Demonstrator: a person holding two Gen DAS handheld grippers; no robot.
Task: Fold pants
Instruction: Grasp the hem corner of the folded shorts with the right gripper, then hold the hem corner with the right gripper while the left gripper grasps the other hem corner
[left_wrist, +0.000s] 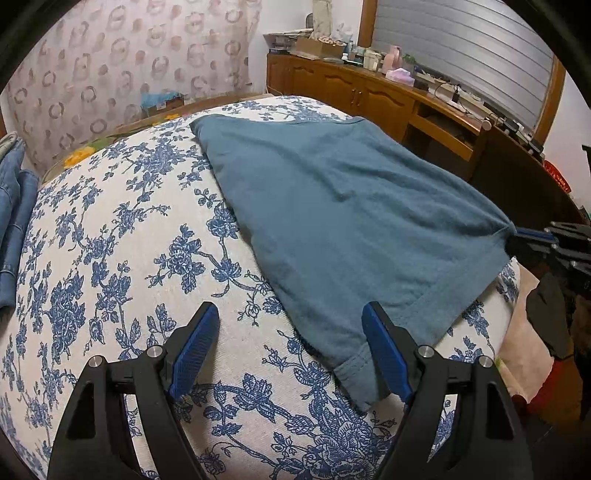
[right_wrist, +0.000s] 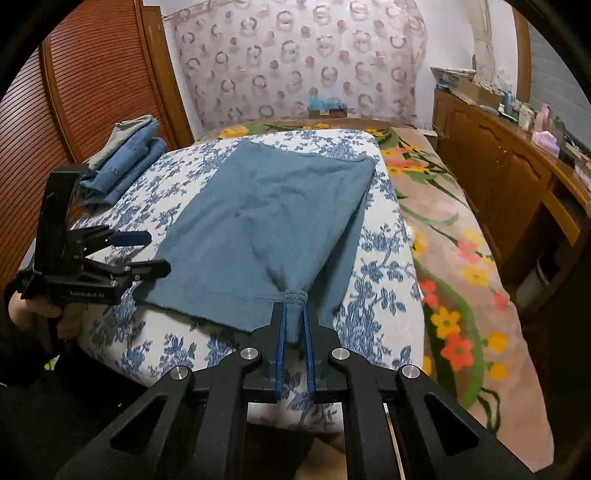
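Note:
Teal pants (left_wrist: 343, 221) lie partly folded on a blue-flowered white cushion (left_wrist: 129, 258); they also show in the right wrist view (right_wrist: 266, 221). My left gripper (left_wrist: 290, 314) is open, its right finger over the pants' near corner, its left finger over bare cushion. In the right wrist view the left gripper (right_wrist: 155, 253) sits at the pants' left near edge. My right gripper (right_wrist: 294, 306) is shut on the bunched near corner of the pants. It also shows at the right edge of the left wrist view (left_wrist: 517, 232).
Folded denim jeans (right_wrist: 125, 162) are stacked at the cushion's far left, also in the left wrist view (left_wrist: 14, 221). A flowered blanket (right_wrist: 454, 258) covers the bed to the right. A cluttered wooden cabinet (left_wrist: 369, 92) runs along the right wall.

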